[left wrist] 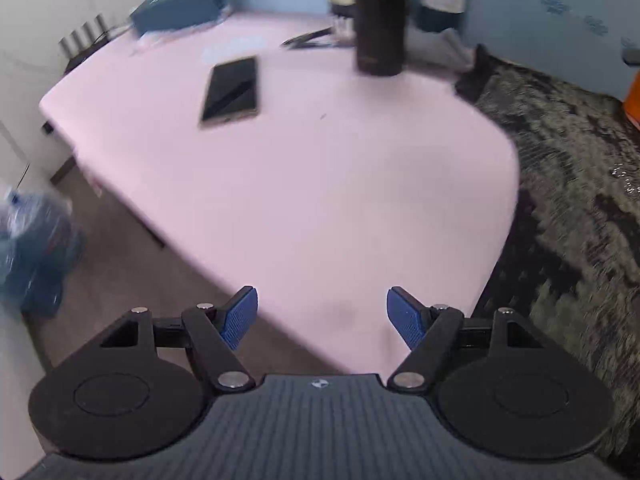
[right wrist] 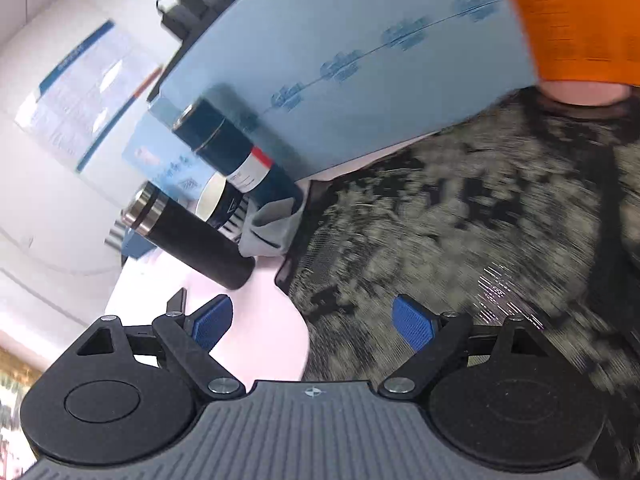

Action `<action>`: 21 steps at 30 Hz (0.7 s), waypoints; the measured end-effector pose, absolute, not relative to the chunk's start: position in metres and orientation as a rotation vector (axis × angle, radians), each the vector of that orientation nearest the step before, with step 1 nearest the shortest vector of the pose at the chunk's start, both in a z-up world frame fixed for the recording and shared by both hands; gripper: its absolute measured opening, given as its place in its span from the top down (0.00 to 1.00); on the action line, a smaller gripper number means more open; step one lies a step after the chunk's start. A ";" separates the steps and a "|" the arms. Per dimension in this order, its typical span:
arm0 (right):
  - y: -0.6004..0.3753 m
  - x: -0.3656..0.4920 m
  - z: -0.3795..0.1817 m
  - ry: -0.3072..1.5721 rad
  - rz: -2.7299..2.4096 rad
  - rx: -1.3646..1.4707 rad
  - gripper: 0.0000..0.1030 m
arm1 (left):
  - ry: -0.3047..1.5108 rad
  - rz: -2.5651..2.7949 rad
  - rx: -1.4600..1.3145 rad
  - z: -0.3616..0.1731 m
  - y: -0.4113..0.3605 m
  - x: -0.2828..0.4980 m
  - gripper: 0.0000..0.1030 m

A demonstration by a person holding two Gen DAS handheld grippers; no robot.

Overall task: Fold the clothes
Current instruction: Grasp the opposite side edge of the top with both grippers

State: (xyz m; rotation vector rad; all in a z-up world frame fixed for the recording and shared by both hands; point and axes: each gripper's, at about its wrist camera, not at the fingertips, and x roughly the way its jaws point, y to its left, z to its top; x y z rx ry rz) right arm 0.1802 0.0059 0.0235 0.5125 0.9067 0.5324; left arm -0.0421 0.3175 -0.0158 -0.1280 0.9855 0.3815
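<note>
A dark garment with a grey-and-black speckled pattern (left wrist: pixel 568 168) lies on the pink table (left wrist: pixel 320 168), covering its right side. It fills the right half of the right wrist view (right wrist: pixel 460 220). My left gripper (left wrist: pixel 322 316) is open and empty, above the table's near edge, left of the garment. My right gripper (right wrist: pixel 312 326) is open and empty, over the garment's left edge where it meets the pink table (right wrist: pixel 264 320). Both views are motion-blurred.
A phone (left wrist: pixel 230 92) lies on the table's far left. A black flask (left wrist: pixel 380 16) (right wrist: pixel 192 236), a dark bottle (right wrist: pixel 236 152), a cup (right wrist: pixel 220 204) and a blue box (left wrist: pixel 176 8) stand at the back by a blue panel (right wrist: pixel 360 60). A bag (left wrist: pixel 32 248) sits on the floor.
</note>
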 end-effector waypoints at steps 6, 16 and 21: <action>0.078 0.234 0.001 0.880 0.506 0.269 0.16 | 0.990 0.402 -0.126 -0.028 0.305 -0.077 0.33; 0.180 0.265 -0.047 0.884 0.447 -0.060 0.16 | 0.994 0.278 -0.127 -0.046 0.292 -0.077 0.32; 0.200 0.270 -0.063 0.875 0.414 -0.121 0.16 | 0.999 0.193 -0.134 -0.051 0.287 -0.068 0.25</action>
